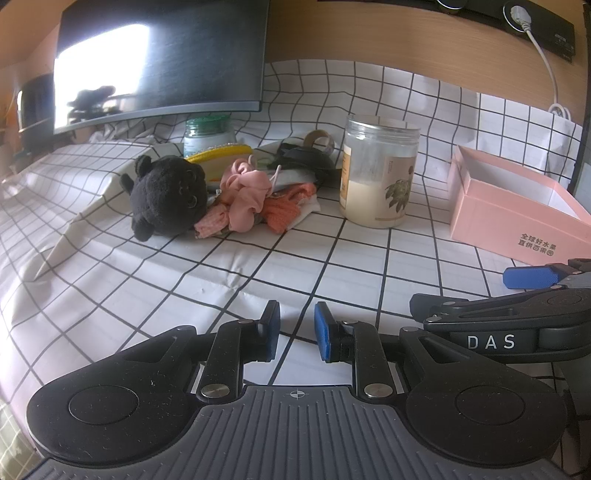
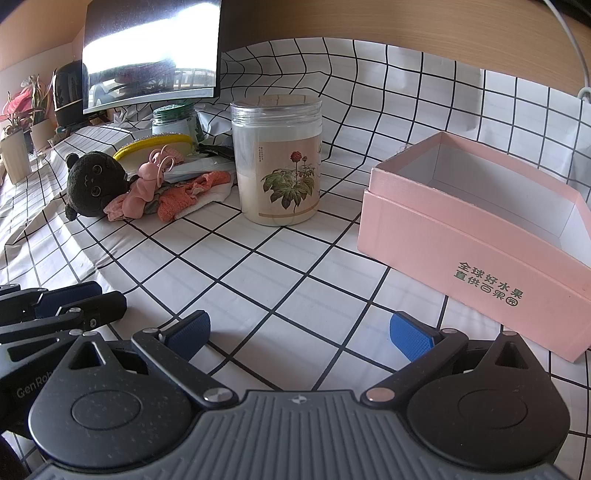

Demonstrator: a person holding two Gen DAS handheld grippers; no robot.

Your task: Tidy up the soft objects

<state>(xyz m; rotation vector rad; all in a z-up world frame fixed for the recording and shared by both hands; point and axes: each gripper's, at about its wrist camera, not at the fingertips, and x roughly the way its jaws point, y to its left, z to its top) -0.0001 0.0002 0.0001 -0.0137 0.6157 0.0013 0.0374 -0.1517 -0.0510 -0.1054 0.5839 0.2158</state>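
soft things (image 1: 236, 192) lay in a heap far left on the checked cloth (image 1: 229, 273): a black plush (image 1: 168, 195), a pink scrunchie (image 1: 245, 192), orange knit (image 1: 280, 210) and a yellow-rimmed pad (image 1: 225, 151). just right of the heap stood a clear jar (image 1: 380, 170) with a plant label; its small print was too fine to read. well right of the jar sat an open pink box (image 1: 509, 210), empty inside, with green chinese characters on its near wall.

the left gripper (image 1: 295, 332) hovered over bare cloth, near side, its blue pads a narrow gap apart and gripping nothing. the right gripper (image 2: 297, 336) hovered beside it with its fingers spread wide, also empty.

the left view alone showed a tape roll (image 1: 320, 139) behind the heap, a power strip (image 1: 535, 26) on the wall with a white cable (image 1: 546, 66), and "das" on the right gripper's side. the right view alone showed potted plants (image 2: 22, 122) far left, the box's full inside, and "gen rob" on the left gripper's body. both showed a monitor (image 1: 159, 62) and a green-lidded jar (image 1: 208, 134) behind the heap.
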